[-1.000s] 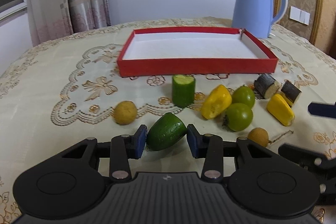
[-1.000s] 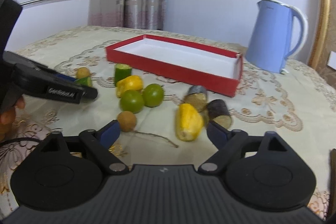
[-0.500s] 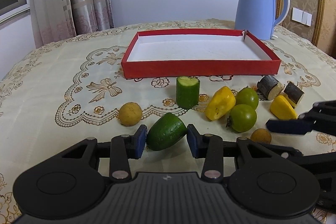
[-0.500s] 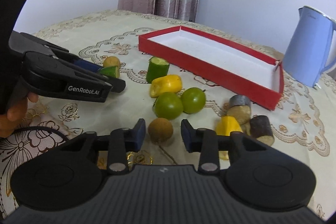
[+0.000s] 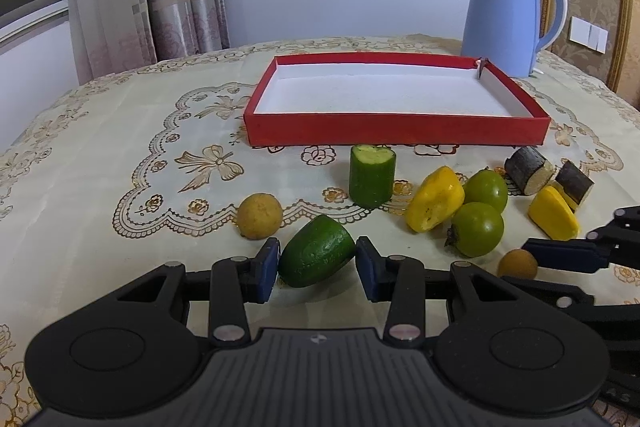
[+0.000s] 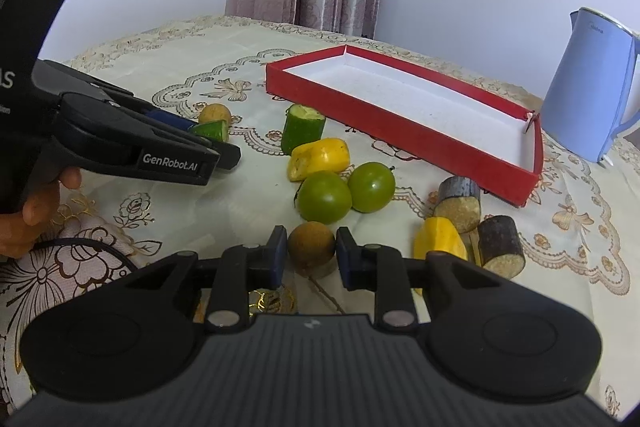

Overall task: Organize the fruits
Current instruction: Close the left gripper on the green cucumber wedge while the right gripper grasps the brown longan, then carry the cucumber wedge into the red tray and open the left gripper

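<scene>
**Both grippers clamped on fruit**

The left gripper (image 5: 316, 265) fingers (image 5: 267, 269) pinch a smooth dark-green cut fruit wedge (image 5: 316, 257) low over the embroidered cream worktop (image 5: 120, 163). The right gripper (image 6: 311, 257) fingers close on a small round brown longan (image 6: 311, 245) (its underside hidden). Beyond lies the shallow red cardboard tray (image 5: 396, 127).
</scene>
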`<action>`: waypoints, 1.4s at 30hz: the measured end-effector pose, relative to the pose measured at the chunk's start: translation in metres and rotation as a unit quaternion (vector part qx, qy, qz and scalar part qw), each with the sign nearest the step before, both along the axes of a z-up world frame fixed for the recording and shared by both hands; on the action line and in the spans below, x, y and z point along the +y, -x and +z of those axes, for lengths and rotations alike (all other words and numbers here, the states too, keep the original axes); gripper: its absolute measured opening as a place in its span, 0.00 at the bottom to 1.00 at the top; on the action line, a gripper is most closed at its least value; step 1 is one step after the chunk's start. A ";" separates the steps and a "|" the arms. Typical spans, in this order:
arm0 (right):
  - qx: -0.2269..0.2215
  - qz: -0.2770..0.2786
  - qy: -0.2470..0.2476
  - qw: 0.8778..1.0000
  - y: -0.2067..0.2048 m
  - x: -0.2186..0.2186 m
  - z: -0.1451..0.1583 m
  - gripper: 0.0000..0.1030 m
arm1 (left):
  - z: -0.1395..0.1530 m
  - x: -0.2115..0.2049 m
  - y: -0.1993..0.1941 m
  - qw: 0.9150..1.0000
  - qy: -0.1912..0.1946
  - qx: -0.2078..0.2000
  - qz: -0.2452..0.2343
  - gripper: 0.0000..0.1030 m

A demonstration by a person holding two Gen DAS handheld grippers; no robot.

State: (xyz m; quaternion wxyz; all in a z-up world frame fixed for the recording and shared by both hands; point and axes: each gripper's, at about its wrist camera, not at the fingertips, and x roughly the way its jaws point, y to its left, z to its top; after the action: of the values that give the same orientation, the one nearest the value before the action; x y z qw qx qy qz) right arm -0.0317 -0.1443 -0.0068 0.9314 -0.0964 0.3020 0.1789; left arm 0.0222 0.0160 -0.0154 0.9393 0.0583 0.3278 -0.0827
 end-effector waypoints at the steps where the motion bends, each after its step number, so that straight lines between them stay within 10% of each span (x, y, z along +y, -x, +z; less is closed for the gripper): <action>1: -0.001 -0.002 -0.001 1.000 0.001 -0.001 0.001 0.24 | 0.000 0.000 0.000 1.000 0.000 0.000 0.001 0.39; 15: -0.037 -0.019 -0.012 0.999 0.011 -0.018 0.023 0.24 | 0.033 -0.008 -0.008 0.999 -0.015 -0.035 0.000 0.39; 27: -0.053 -0.047 -0.039 0.997 0.010 -0.048 0.033 0.24 | 0.092 -0.036 -0.127 0.998 -0.020 -0.048 -0.019 0.39; 42: -0.063 -0.077 -0.071 0.992 -0.002 -0.080 0.044 0.24 | 0.029 -0.065 -0.262 0.998 -0.054 0.040 0.005 0.39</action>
State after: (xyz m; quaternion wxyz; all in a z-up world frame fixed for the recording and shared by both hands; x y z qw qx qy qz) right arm -0.0296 -0.2246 0.0371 0.9641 -0.0175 0.2358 0.1212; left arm 0.2846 -0.0494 0.0139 0.9212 0.1045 0.3695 -0.0627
